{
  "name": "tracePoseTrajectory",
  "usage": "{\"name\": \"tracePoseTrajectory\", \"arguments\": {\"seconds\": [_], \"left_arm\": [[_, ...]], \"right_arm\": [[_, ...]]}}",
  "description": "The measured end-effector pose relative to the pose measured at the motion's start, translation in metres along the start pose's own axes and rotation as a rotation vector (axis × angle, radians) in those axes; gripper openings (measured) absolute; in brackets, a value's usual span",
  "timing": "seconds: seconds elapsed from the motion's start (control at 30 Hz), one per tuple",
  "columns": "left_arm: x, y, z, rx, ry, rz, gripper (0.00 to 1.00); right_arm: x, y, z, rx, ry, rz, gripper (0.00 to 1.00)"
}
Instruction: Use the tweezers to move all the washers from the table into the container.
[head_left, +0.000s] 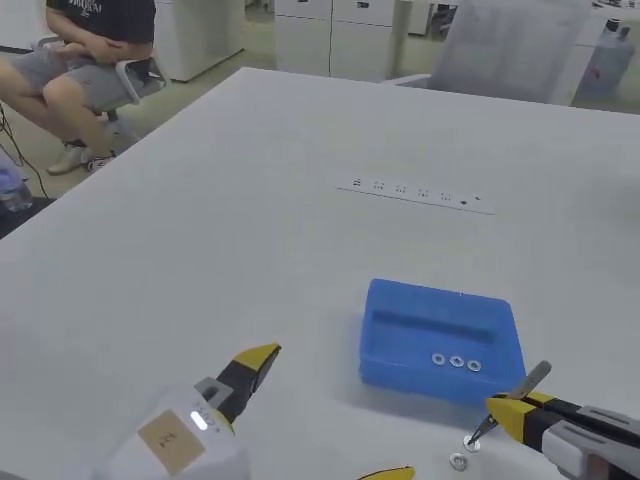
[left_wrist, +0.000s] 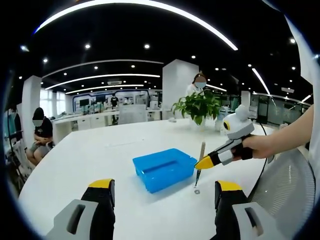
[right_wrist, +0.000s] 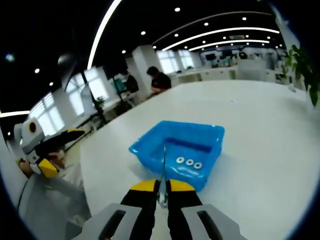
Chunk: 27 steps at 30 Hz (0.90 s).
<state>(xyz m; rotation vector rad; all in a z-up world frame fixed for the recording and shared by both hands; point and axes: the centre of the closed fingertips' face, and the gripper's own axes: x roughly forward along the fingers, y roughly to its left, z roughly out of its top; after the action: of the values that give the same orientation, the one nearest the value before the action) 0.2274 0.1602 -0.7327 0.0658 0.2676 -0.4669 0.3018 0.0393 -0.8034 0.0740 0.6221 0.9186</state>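
The tweezers (head_left: 533, 378) are clamped in the shut jaws of the right gripper (head_left: 506, 409), tips down at a washer (head_left: 472, 442) on the table (head_left: 250, 200). The container (head_left: 440, 335) is set just beyond the tips. The left gripper (left_wrist: 165, 186) is held wide open, empty, well apart.

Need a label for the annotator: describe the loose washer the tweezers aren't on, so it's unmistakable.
Find the blue container on the white table. Just off its near right corner, two washers lie on the bare tabletop. The target washer is the one nearer the person, lying free; the other washer sits at the tip of the tweezers held in the right claw.
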Motion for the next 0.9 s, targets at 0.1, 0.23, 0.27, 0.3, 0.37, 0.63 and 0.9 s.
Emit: {"name": "tracePoseTrajectory", "arguments": {"seconds": [0.1, 0.23, 0.27, 0.3, 0.37, 0.63, 0.9], "left_arm": [[0.0, 0.0, 0.0, 0.001, 0.001, -0.002, 0.83], [0.0, -0.001, 0.0, 0.003, 0.003, -0.001, 0.83], [0.0, -0.001, 0.0, 0.004, 0.003, -0.001, 0.83], [0.0, -0.001, 0.0, 0.003, 0.003, -0.001, 0.83], [0.0, -0.001, 0.0, 0.004, 0.004, -0.002, 0.83], [0.0, -0.001, -0.001, 0.007, 0.009, -0.007, 0.83], [0.0, -0.002, -0.002, 0.01, 0.015, -0.009, 0.82]], "right_arm": [[0.0, -0.001, -0.003, -0.014, 0.015, -0.002, 0.04], [0.001, -0.001, -0.004, -0.022, 0.015, 0.005, 0.04], [0.001, -0.001, -0.004, -0.033, 0.018, 0.001, 0.04], [0.002, -0.001, -0.005, -0.047, 0.022, -0.004, 0.04], [0.002, -0.001, -0.004, -0.046, 0.021, 0.002, 0.04], [0.007, 0.016, -0.012, -0.198, 0.076, 0.048, 0.05], [0.01, 0.019, -0.017, -0.363, 0.112, 0.019, 0.03]]}}
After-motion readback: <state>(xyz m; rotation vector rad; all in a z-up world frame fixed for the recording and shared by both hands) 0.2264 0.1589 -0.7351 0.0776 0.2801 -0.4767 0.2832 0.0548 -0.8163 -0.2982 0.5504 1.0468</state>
